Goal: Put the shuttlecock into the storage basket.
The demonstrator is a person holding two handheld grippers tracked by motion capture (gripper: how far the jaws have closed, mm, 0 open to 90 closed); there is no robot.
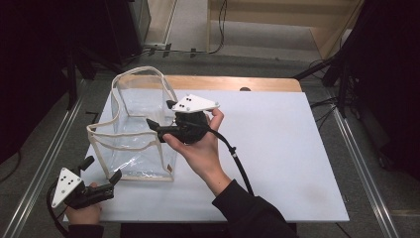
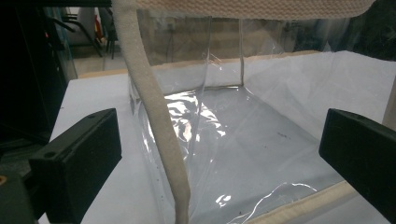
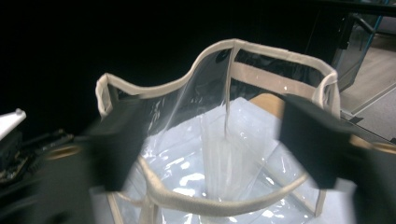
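I see the white table (image 1: 277,148) carrying the clear bag (image 1: 141,134) on its left half, upright, mouth facing up, long axis running from the near edge away toward the far edge. My right gripper (image 1: 161,130) sits at the bag's right rim, jaws spread apart, nothing pinched. My left gripper (image 1: 101,173) waits at the near corner, jaws spread, empty.

Both grippers, left gripper (image 1: 101,182) and right gripper (image 1: 161,121), are black, each topped by a grey three-cornered plate with dark dots; black cables trail; dark sleeves.
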